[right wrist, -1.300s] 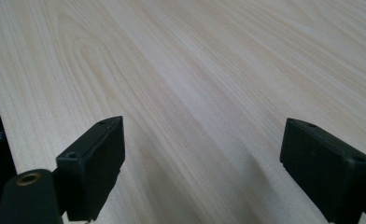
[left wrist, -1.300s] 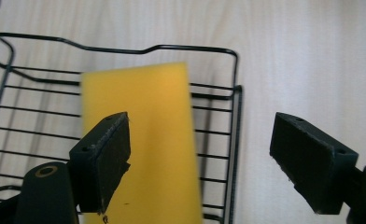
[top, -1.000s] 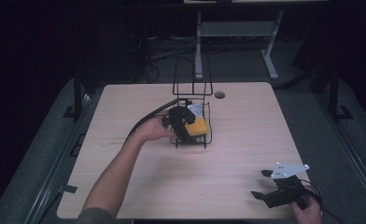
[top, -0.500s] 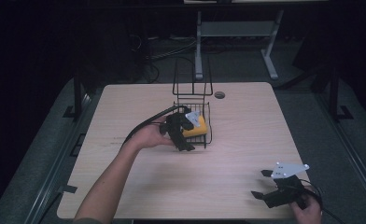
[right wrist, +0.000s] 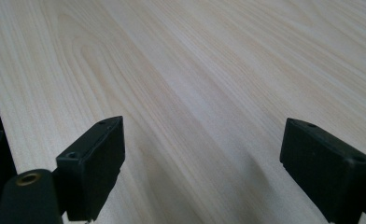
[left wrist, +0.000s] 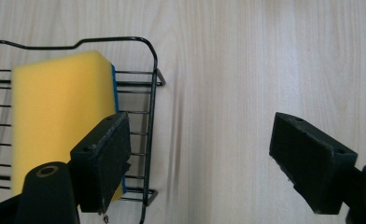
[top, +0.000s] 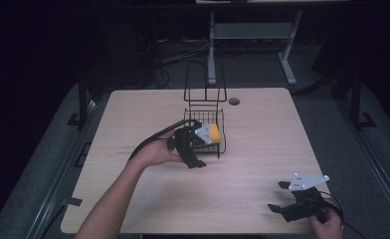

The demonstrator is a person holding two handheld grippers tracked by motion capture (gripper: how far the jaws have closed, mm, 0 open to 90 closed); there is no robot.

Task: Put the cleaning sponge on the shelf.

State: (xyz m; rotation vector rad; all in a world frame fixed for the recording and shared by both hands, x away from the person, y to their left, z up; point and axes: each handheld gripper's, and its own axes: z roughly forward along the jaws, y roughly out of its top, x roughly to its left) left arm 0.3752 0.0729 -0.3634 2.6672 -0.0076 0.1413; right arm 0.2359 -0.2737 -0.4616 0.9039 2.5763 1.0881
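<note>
The sponge (left wrist: 62, 121), a yellow block with a thin blue layer along one side, lies flat in the black wire basket (left wrist: 151, 93) near the middle of the desk (top: 262, 149), toward its far edge. It appears already placed. The left tool (left wrist: 200, 163) is spread wide and empty above the basket's rim; a clear withdrawal is judged next. The right tool (right wrist: 209, 172), also spread, is held near the desk's near right corner.

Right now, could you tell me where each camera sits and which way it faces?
High view: above the person's side, facing forward and down on the table; forearm, both hands.
Left gripper view: on the left gripper, looking down at sponge and basket.
Right gripper view: on the right gripper, facing bare tabletop.
Shared: sponge, basket.
</note>
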